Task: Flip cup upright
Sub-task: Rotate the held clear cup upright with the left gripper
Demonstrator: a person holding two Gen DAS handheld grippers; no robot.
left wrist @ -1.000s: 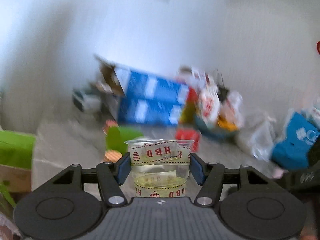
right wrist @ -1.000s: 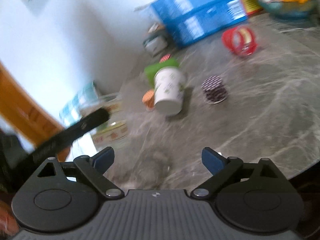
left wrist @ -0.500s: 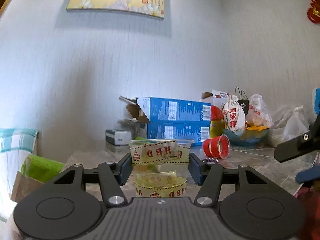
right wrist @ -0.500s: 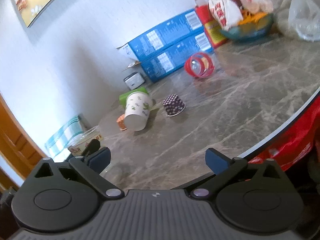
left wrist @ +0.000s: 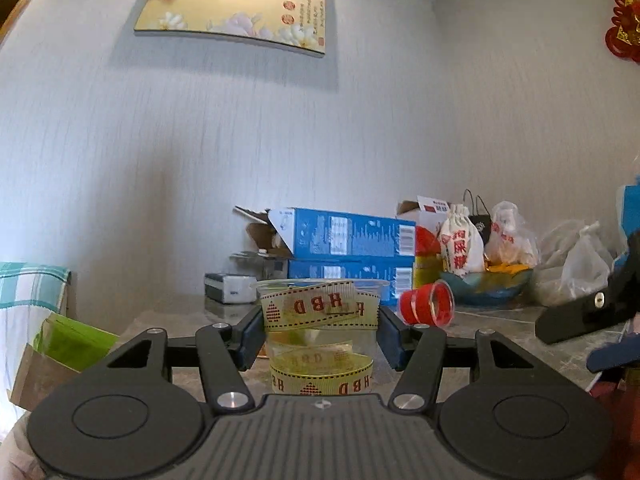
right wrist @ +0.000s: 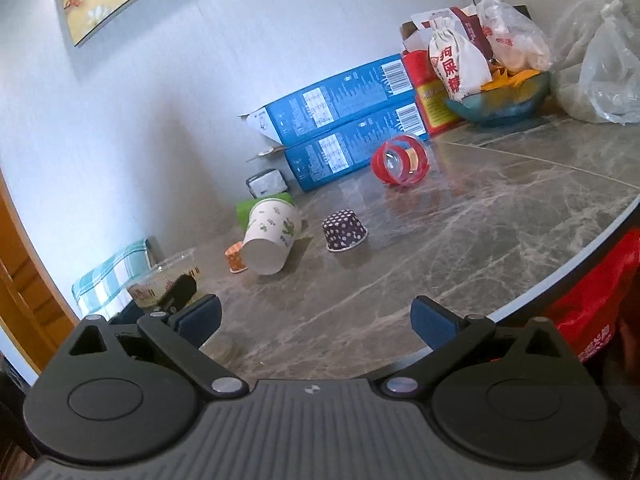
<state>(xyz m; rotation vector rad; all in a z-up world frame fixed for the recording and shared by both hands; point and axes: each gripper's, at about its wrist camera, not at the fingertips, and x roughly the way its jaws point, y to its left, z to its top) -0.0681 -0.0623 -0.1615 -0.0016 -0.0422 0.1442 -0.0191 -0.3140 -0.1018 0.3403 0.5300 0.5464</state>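
The marble table (right wrist: 500, 216) carried several tipped cups, but the clear cup (left wrist: 320, 332) wound with ribbon stood rim-up, its long axis vertical, at the table's near left corner. The left gripper (left wrist: 320, 334) was clenched on that cup, one pad against each side, so the cup sat squarely between the jaws. The right gripper (right wrist: 316, 314) hung with jaws spread and nothing in them, the clear cup (right wrist: 164, 280) off to its left. Judging by this, setting down and letting go remained.
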